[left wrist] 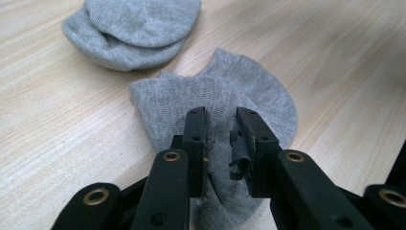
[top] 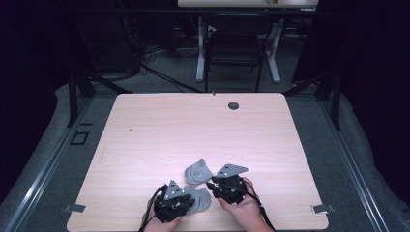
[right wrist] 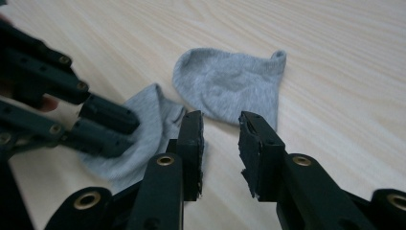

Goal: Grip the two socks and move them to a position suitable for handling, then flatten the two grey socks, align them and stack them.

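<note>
Two small grey socks lie near the table's front edge. The farther sock (top: 197,171) (right wrist: 230,86) (left wrist: 134,28) lies folded and free. On the nearer sock (top: 202,199) (left wrist: 215,96) (right wrist: 148,129) rests my left gripper (top: 187,195) (left wrist: 220,139); its jaws stand a little apart, with flat fabric showing in the gap and the pads not pinching it. My right gripper (top: 212,184) (right wrist: 220,143) hovers just right of both socks, open, with bare table between its jaws. The left gripper's black fingers (right wrist: 107,117) reach onto the nearer sock in the right gripper view.
The light wood table (top: 193,125) has a round cable hole (top: 233,105) near its far edge. A dark chair (top: 234,48) and a white desk's legs stand beyond the table. Both hands (top: 241,208) come in at the front edge.
</note>
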{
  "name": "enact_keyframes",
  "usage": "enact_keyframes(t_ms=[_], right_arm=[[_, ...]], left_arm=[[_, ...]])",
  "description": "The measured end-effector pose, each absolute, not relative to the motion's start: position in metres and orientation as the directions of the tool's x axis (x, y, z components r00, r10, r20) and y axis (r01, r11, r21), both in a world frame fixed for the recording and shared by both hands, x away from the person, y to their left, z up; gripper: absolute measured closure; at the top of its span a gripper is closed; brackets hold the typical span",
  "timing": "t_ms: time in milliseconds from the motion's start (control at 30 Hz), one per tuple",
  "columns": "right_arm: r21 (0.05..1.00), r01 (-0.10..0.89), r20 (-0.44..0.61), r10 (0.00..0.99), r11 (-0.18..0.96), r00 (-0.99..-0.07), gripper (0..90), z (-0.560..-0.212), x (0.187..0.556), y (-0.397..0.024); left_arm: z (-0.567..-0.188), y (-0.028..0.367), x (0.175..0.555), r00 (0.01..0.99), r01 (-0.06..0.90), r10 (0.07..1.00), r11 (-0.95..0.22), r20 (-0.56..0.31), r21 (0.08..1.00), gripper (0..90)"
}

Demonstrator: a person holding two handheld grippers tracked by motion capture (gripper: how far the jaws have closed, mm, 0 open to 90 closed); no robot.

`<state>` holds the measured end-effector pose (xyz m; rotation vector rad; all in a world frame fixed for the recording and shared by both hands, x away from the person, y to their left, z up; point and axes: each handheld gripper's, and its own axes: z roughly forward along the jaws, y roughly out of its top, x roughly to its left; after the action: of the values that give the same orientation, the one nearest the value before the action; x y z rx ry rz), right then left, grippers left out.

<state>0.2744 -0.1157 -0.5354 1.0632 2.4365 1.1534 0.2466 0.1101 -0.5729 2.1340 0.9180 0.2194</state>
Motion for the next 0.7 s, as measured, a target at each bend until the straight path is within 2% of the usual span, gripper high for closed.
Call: enact_keyframes(t_ms=[67, 167, 333, 567, 700], right_arm=[[0.752, 0.512, 0.094, 0.701, 0.415, -0.707, 70.3, -0.535, 0.268, -0.121], [0.753, 0.475, 0.029, 0.699, 0.455, -0.715, 71.3, -0.538, 0.257, -0.130], [0.752, 0.446, -0.001, 0.678, 0.485, -0.735, 71.6, -0.546, 0.255, -0.132], [0.739, 0.452, 0.011, 0.662, 0.499, -0.749, 72.1, -0.554, 0.259, -0.122], [0.724, 0.470, 0.036, 0.653, 0.505, -0.757, 77.1, -0.559, 0.260, -0.120]], left_arm=[[-0.569, 0.112, 0.246, 0.727, 0.534, 0.672, -0.425, -0.140, 0.731, 72.9], [-0.565, 0.114, 0.245, 0.729, 0.526, 0.670, -0.416, -0.141, 0.742, 72.3], [-0.565, 0.113, 0.244, 0.733, 0.523, 0.665, -0.414, -0.144, 0.745, 68.9], [-0.565, 0.107, 0.242, 0.755, 0.493, 0.646, -0.446, -0.113, 0.747, 64.8], [-0.567, 0.105, 0.243, 0.751, 0.503, 0.649, -0.440, -0.124, 0.744, 63.0]])
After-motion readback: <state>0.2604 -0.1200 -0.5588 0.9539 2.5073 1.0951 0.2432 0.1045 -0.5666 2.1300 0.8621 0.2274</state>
